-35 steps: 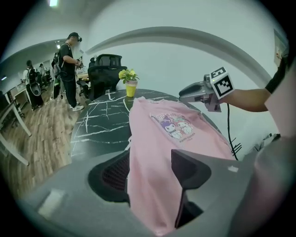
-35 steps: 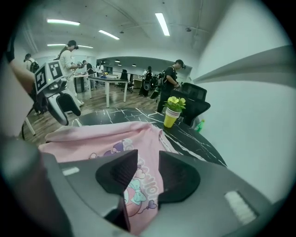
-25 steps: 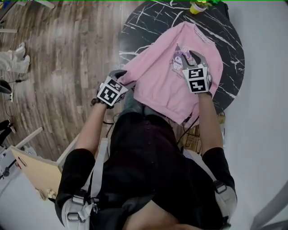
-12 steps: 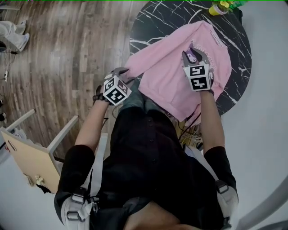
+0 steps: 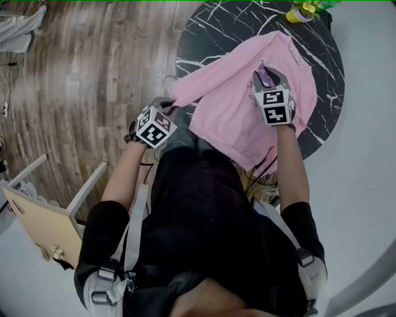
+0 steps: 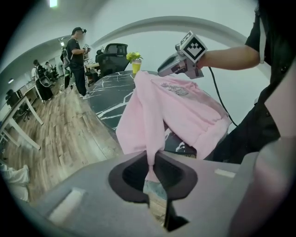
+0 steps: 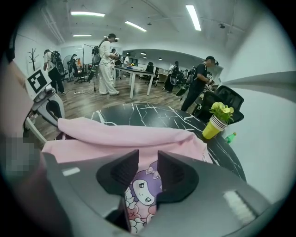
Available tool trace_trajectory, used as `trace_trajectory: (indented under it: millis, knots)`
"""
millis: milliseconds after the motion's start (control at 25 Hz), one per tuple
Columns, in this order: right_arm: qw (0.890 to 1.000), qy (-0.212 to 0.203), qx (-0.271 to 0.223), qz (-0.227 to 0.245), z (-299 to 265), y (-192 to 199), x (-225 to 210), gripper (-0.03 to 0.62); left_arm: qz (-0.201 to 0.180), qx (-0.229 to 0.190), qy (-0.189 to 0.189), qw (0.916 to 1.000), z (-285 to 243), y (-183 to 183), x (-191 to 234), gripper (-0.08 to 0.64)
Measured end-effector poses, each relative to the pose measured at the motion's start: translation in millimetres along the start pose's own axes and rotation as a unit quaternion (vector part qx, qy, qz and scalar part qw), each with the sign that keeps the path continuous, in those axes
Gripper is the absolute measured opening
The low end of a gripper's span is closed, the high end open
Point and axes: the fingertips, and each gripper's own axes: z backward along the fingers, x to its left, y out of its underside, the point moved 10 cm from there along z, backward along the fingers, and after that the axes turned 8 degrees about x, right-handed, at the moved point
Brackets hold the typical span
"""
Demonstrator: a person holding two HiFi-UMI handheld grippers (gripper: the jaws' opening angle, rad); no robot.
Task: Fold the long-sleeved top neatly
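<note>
A pink long-sleeved top [image 5: 229,105] with a cartoon print lies spread on the round black marble table [image 5: 204,31]. Its hem hangs over the near edge. My left gripper [image 5: 164,106] is off the table's left side. Its jaws have just been closing and are now shut on the cuff of the left sleeve [image 6: 147,121], which stretches from the top down into them. My right gripper [image 5: 266,74] hovers over the print [image 7: 144,190] in the chest area. Its jaws stand apart with only the print showing through the gap.
A yellow cup with a plant [image 5: 301,11] stands at the table's far edge, a green bottle [image 7: 231,137] beside it. Wooden floor lies to the left. A light wooden chair [image 5: 37,217] stands at my near left. People and desks fill the room behind.
My left gripper's jaws have shut on the sleeve cuff, which lay just ahead of them before. My right gripper has crept slightly further over the print.
</note>
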Motion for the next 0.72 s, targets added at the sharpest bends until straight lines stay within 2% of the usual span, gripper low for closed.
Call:
trace_trajectory:
  millis: [240, 480, 720]
  knots:
    - [1.0, 0.014, -0.001, -0.021, -5.7, -13.7, -14.5, 0.13, 0.013, -0.008, -0.026, 0.9996, 26.6, -19.9, 59.9, 0.034]
    - [0.998, 0.036, -0.011, -0.052, -8.0, -38.3, -20.3, 0.129, 0.002, -0.015, -0.038, 0.9991, 56.7, -49.0, 124.1, 0.034]
    - [0.993, 0.06, 0.02, -0.101, -25.5, -59.3, -23.1, 0.114, -0.031, -0.008, -0.009, 0.9994, 63.0, -74.7, 195.7, 0.034]
